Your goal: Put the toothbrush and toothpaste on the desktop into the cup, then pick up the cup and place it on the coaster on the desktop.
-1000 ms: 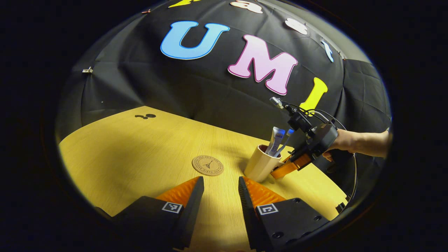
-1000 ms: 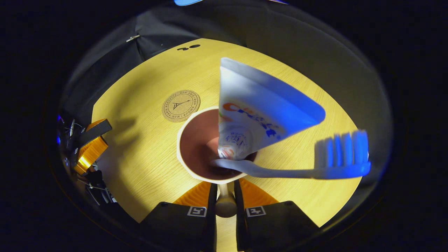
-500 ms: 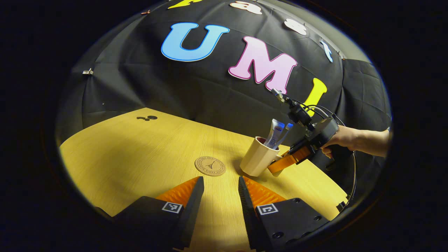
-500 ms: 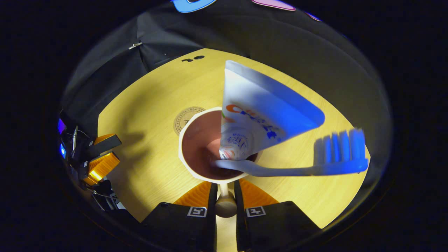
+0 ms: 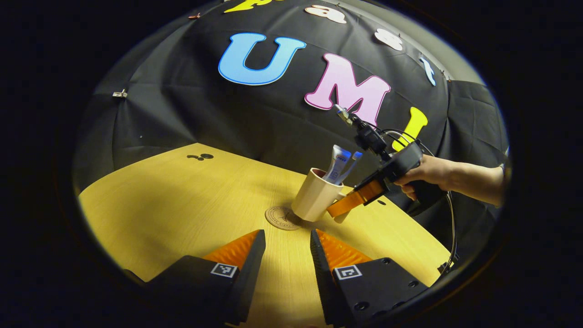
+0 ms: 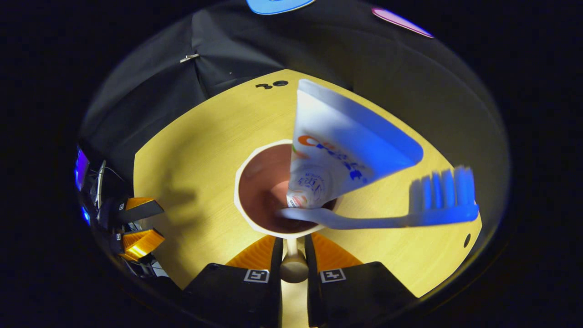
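right claw (image 6: 291, 255) grips the cup (image 6: 255, 182) handle; left claw (image 5: 283, 255) open, well apart.

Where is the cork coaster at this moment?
In the left gripper view, the cork coaster lies on the desktop, partly hidden under the cup held tilted by the right gripper.

Recording booth: black cloth wall (image 5: 191, 114) (clipped up) behind wooden desktop (image 5: 182, 205).

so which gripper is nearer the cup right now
Right. The right gripper is shut on the handle of the cup, holding it over the coaster. The left gripper sits open, back from the cup.
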`<action>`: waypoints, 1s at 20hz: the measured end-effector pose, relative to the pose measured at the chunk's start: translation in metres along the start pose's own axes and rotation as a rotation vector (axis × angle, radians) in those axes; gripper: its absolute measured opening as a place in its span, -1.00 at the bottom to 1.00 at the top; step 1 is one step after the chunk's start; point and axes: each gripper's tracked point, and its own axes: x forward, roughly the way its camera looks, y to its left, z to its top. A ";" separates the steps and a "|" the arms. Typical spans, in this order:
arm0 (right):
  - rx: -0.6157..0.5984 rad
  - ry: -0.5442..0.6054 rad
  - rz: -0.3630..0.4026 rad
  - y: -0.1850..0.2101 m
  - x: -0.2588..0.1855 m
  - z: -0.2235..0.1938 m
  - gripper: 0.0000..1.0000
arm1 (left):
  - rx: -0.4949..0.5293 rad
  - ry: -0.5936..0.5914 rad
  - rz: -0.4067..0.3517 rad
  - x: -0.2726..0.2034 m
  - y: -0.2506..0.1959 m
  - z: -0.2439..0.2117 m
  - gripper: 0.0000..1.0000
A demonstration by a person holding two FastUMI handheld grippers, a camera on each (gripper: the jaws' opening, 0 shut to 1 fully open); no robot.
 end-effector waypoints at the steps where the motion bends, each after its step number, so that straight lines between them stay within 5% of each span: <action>1: -0.005 0.008 0.004 0.003 0.004 0.002 -0.60 | -0.003 -0.001 0.003 -0.002 0.002 0.000 0.27; 6: -0.024 0.046 0.008 0.009 0.019 0.009 -0.40 | -0.025 -0.006 0.010 -0.005 0.010 0.001 0.26; 7: -0.027 0.050 0.009 0.010 0.021 0.010 -0.60 | -0.028 -0.007 0.014 -0.005 0.012 0.002 0.26; 20: -0.051 0.101 0.005 0.016 0.034 0.011 -0.46 | -0.076 -0.023 0.049 -0.006 0.034 0.007 0.27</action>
